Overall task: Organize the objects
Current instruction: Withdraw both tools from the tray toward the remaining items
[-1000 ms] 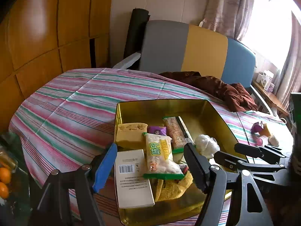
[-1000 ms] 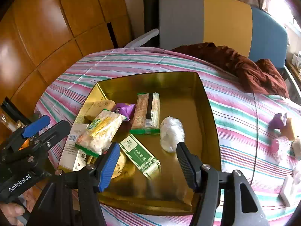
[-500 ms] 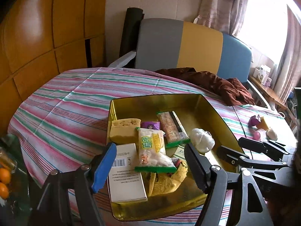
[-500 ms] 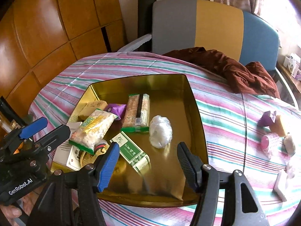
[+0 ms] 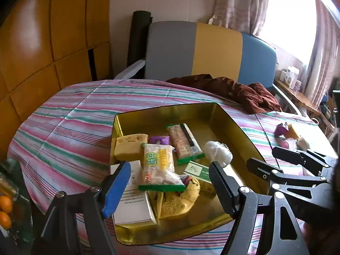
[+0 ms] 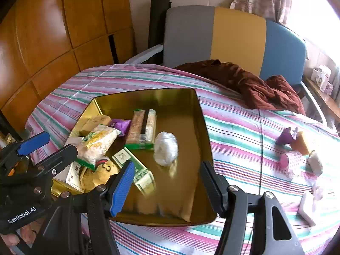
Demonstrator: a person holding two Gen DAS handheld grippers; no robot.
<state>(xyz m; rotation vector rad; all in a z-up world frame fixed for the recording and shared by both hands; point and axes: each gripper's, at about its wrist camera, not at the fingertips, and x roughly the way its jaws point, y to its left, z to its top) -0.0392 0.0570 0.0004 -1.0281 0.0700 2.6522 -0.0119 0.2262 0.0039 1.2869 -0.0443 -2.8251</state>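
Shallow gold metal tin (image 6: 199, 123) on the striped tablecloth (image 6: 240, 133) already holds snack packets; both grippers, left (image 5: 167, 187) and right (image 6: 167, 184), hover empty, jaws apart. Next, I'd guess, the loose small items (image 6: 297, 148) to the right need fetching.

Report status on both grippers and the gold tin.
Left gripper open, empty. Right gripper open, empty. Gold tin holds snack packs; small items lie loose on the striped cloth. Nothing blocking.

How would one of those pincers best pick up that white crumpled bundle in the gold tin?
Probably across the narrow middle of the white bundle, coming down from above. It lies alone on the bare floor of the gold tin, clear of the walls, with open room on its right side. It looks soft and rounded, so the right gripper, open and nearest, could likely close gently around it.
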